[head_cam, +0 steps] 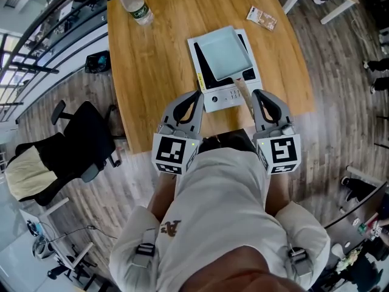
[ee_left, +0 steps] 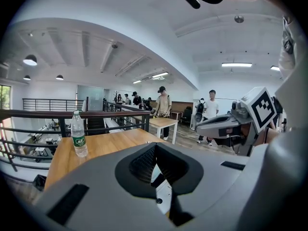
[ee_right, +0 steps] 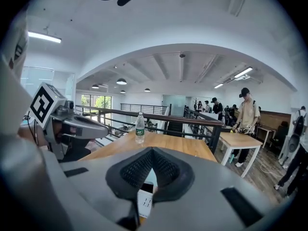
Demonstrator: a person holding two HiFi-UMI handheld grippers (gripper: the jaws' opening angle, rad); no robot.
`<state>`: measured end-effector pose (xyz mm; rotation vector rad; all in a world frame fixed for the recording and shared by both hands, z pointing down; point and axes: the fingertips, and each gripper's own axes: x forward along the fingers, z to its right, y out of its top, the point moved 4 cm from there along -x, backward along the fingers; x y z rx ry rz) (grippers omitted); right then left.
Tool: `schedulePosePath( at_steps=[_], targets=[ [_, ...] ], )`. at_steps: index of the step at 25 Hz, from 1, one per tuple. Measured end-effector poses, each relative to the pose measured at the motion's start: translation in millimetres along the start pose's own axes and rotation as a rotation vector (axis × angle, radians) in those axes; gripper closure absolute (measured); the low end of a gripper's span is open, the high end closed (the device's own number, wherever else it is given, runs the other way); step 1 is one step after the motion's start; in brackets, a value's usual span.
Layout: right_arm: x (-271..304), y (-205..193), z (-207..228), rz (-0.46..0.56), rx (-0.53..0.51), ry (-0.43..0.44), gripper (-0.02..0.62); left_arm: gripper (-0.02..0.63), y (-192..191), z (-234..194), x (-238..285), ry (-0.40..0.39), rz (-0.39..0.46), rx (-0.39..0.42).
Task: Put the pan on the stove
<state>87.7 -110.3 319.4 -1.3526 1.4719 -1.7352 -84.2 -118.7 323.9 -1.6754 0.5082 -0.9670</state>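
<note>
The pale grey-green square pan point(head_cam: 223, 53) sits on the black top of the white stove point(head_cam: 226, 97), which stands on the wooden table point(head_cam: 152, 72). The pan's short brownish handle point(head_cam: 240, 88) points toward the near table edge. My left gripper point(head_cam: 197, 93) hovers at the stove's near left corner, jaws together and empty. My right gripper point(head_cam: 255, 92) is just right of the handle, shut, with nothing seen between its pads. In the right gripper view, a sliver of the pan point(ee_right: 149, 176) and the stove's panel point(ee_right: 144, 199) shows through the jaws' gap.
A plastic water bottle point(head_cam: 137, 5) stands at the table's far left corner, and a small packet point(head_cam: 261, 18) lies at the far right. A black office chair point(head_cam: 79, 142) is left of the table. Other tables and several people are farther off in the room.
</note>
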Motion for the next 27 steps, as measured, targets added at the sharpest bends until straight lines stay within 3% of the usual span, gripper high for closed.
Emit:
schedulePosePath(
  at_steps=[27],
  targets=[
    [-0.1, 0.5, -0.4, -0.003, -0.009, 0.002, 0.575, 0.588, 2.6, 0.8, 1.8, -0.016, 0.011, 0.008]
  ],
)
